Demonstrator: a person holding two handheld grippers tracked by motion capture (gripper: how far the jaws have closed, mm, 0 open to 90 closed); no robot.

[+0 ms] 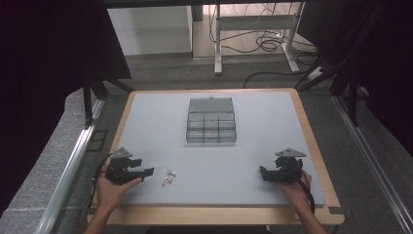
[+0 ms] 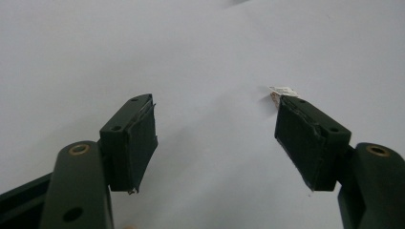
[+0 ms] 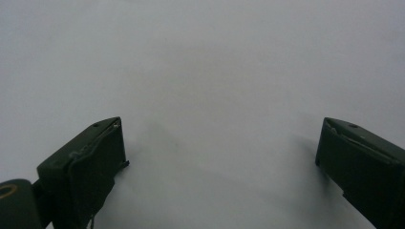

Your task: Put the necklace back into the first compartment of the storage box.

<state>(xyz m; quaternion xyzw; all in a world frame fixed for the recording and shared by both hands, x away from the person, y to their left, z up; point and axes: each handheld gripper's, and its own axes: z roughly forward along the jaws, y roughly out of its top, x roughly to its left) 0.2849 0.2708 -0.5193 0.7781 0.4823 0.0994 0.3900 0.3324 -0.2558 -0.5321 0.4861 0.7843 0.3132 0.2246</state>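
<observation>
With both sets of fingers standing apart and empty, you are aiming the left gripper (image 1: pixel 146 171) at the small, possibly plastic, piece (image 1: pixel 168 177) lying at its three o'clock on the desk (image 1: pixel 272 117), risking nudging it away.

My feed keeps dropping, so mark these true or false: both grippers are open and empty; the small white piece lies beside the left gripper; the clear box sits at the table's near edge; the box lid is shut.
1. Both the left gripper and the right gripper are open and empty: true.
2. The small white piece lies beside the left gripper: true.
3. The clear box sits at the near edge: false, it is toward the far middle of the table.
4. The lid is shut: false, it stands open.
</observation>
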